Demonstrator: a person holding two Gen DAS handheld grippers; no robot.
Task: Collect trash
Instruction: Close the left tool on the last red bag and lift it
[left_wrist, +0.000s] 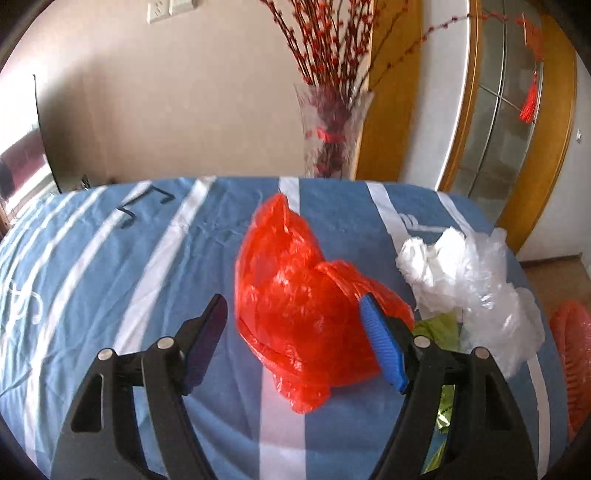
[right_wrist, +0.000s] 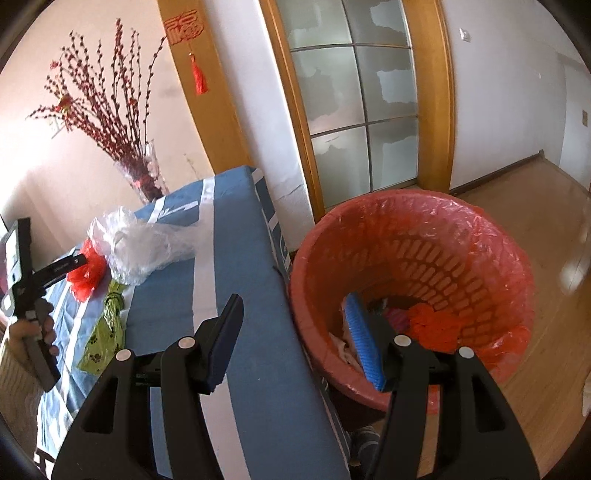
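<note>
Left wrist view: the left gripper (left_wrist: 291, 325) is spread wide around a crumpled red plastic bag (left_wrist: 295, 291) on the striped blue cloth (left_wrist: 147, 258); a clear plastic bag (left_wrist: 476, 280) lies right.

Right wrist view: the right gripper (right_wrist: 295, 332), open and empty, hangs above a red-lined basket (right_wrist: 424, 229) holding red and white scraps.

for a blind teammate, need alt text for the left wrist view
The open left gripper straddles a crumpled red plastic bag on a blue striped cloth, with a clear plastic bag to its right.
</note>
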